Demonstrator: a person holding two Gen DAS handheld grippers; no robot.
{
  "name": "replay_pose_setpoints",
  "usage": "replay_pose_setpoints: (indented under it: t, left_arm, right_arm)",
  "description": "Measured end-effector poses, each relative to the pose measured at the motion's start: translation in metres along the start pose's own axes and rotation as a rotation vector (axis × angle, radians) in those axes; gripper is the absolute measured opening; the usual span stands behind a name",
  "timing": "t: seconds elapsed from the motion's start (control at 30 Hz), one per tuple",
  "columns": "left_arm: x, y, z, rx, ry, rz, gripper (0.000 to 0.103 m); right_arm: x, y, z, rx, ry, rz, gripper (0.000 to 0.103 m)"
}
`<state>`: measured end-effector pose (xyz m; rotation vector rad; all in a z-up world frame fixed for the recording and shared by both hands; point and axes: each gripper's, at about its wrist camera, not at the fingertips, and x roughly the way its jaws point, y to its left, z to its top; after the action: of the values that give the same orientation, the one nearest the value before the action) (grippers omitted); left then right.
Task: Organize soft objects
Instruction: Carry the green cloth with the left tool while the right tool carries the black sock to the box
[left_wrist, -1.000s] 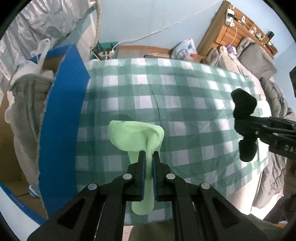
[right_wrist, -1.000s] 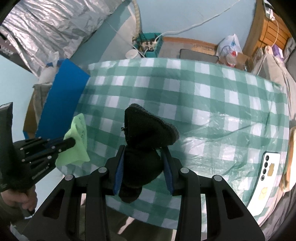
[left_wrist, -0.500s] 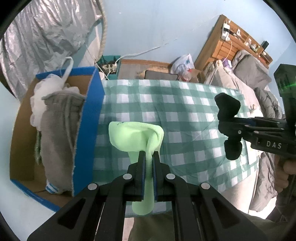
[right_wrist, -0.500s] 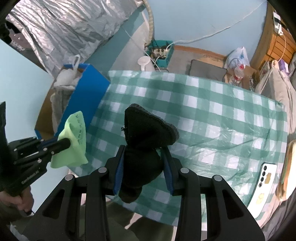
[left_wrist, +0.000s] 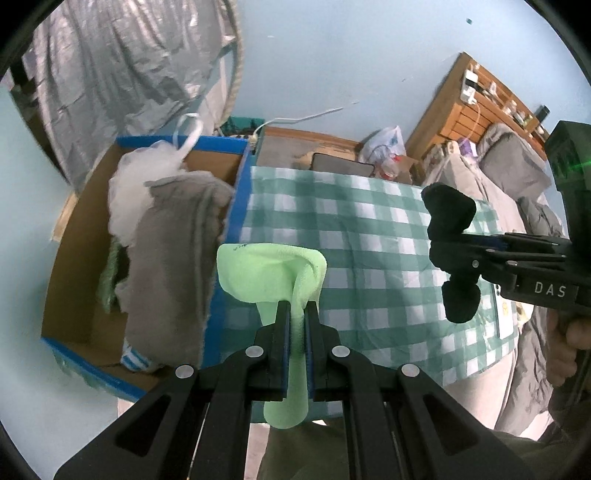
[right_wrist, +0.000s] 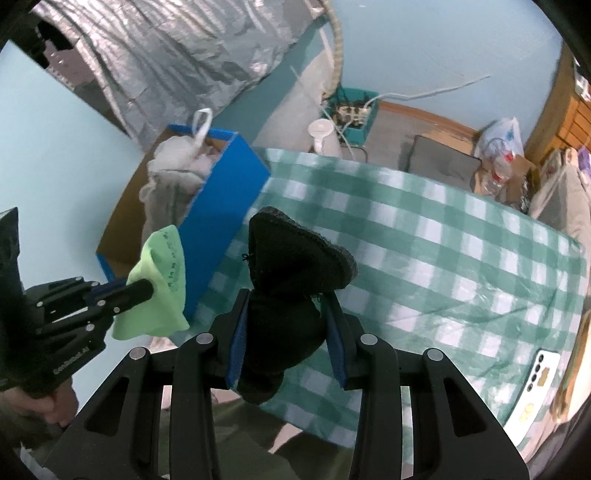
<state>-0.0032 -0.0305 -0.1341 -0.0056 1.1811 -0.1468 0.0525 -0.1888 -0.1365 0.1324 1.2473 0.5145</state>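
Note:
My left gripper is shut on a light green cloth, which hangs above the table's left edge beside the blue cardboard box. From the right wrist the same green cloth shows in the left gripper at the lower left. My right gripper is shut on a black knit sock, held over the green checked tablecloth. In the left wrist view that black sock and right gripper hang at the right.
The blue box holds a grey towel, a white mesh puff and other cloth. A white phone lies near the table's right front corner. Beyond the table are a power strip crate, a plastic bag and a wooden shelf.
Both grippers have risen and drawn back with their cloths; the table looks smaller. The blue box's inside has come into full view on the left.

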Motion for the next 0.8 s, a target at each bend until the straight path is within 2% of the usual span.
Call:
replay_pose_setpoints:
  t: [0.4,0.8]
  left_arm:
    - [-0.03,0.051,-0.001,-0.082,-0.053,0.045,0.007]
    - [-0.033,0.12,0.006,-0.141,-0.073,0.101,0.007]
  right_arm:
    - [0.022,0.065,0.028,-0.1,0.007,0.068,0.037]
    - [0.053,0.131,0.05,-0.183,0.036,0.125,0.037]
